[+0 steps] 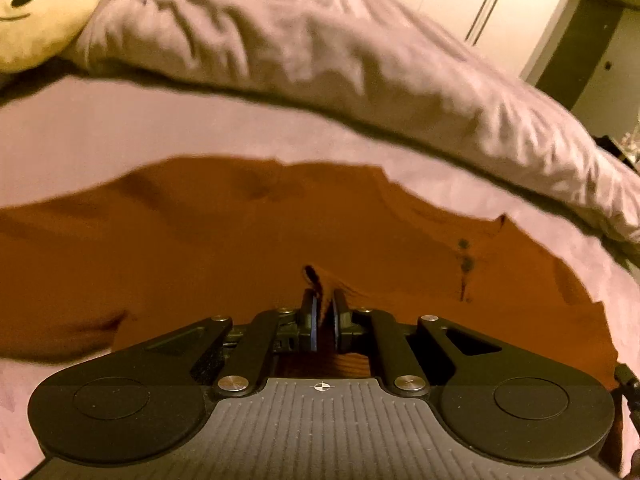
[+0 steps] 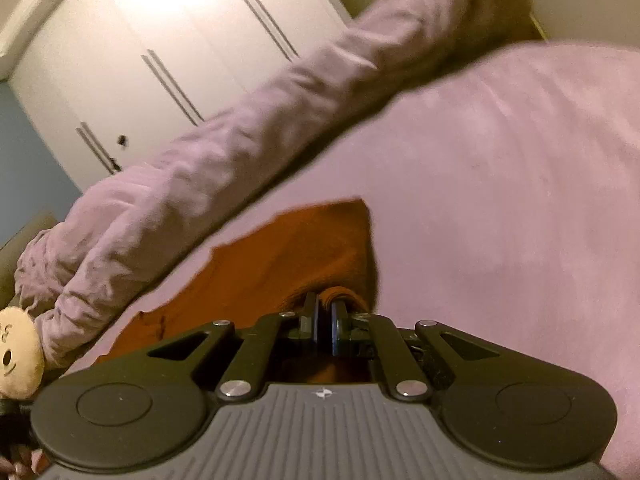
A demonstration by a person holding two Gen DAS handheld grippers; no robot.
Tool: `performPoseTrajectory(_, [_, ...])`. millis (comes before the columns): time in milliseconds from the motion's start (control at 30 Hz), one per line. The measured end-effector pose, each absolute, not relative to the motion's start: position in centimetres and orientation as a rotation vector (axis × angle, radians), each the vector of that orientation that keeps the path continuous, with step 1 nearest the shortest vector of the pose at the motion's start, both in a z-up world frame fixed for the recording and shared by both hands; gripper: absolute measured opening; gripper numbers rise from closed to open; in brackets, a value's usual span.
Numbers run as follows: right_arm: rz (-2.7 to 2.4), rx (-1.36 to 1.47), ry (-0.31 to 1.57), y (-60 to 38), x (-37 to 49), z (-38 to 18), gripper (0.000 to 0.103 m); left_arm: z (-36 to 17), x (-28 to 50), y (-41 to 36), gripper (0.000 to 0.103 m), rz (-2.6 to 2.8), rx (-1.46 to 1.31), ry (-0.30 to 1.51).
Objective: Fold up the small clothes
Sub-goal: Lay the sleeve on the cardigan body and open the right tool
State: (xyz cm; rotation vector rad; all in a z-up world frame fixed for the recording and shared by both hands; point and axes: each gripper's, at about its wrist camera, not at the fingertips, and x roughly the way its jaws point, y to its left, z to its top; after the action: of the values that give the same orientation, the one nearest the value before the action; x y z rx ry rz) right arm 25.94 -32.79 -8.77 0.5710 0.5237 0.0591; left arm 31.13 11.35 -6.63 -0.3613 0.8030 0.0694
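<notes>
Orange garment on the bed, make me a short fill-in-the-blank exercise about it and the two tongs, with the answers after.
1. The garment lying on the pink sheet is ____ in colour.
2. The left tongs are ____ on a pinch of the garment.
3. The right tongs grip the garment's ____ cloth.
4. The round plush toy has a ____ drawn on it.

Missing words: orange; shut; bunched; face
</notes>
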Motion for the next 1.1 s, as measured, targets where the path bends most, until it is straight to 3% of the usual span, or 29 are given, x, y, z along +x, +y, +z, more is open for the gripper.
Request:
performPoseTrajectory(200, [0.029,0.499,0.612,-32.0,26.2,-10.3,0.004,-8.0,32.3,12.2,0.009,0.116,-0.34,0.817])
performPoseTrajectory(267, [0.036,0.425,0.619,-31.2,26.3,-10.5,0.004,-9.5,32.9,12.7,0.002,0.183,-0.307,0.885])
performPoseTrajectory(500, [0.042,0.264,0.67,-29.4,26.7,-9.7,0.008,-8.9,32.0,14.0,0.006,0.2,-0.366,0.894])
performPoseTrajectory(567, [0.037,0.254,0.691,-28.9,26.4,-9.0,0.015,-8.3,31.1,14.2,0.034,0.179,-0.393,0.887])
performPoseTrajectory(633, [0.051,0.276,0.699,-28.5,25.8,-8.3,0.034,-7.7,30.1,14.0,0.051,0.146,-0.423,0.86])
performPoseTrajectory(767, [0.063,0.256,0.622,-27.2,24.2,-6.4,0.036,-7.9,29.5,12.7,0.063,0.066,-0.414,0.882])
performPoseTrajectory(800, [0.069,0.252,0.608,-26.8,24.1,-6.1,0.036,-8.1,29.7,12.3,0.063,0.071,-0.392,0.899])
performPoseTrajectory(900, [0.091,0.214,0.611,-25.5,24.9,-6.1,0.035,-9.1,30.1,12.0,0.045,0.094,-0.371,0.919])
performPoseTrajectory(933, [0.108,0.197,0.611,-25.2,25.3,-6.5,0.034,-9.2,30.2,11.9,0.026,0.104,-0.35,0.916])
performPoseTrajectory(967, [0.126,0.171,0.628,-24.8,25.6,-7.2,0.034,-9.4,30.4,11.9,0.016,0.119,-0.322,0.918])
performPoseTrajectory(1033, [0.12,0.106,0.719,-24.1,26.5,-9.1,0.031,-9.3,30.3,12.7,0.016,0.126,-0.362,0.914])
performPoseTrajectory(1100, [0.132,0.04,0.686,-23.5,25.9,-8.9,0.031,-8.8,29.3,14.4,0.025,0.138,-0.453,0.883])
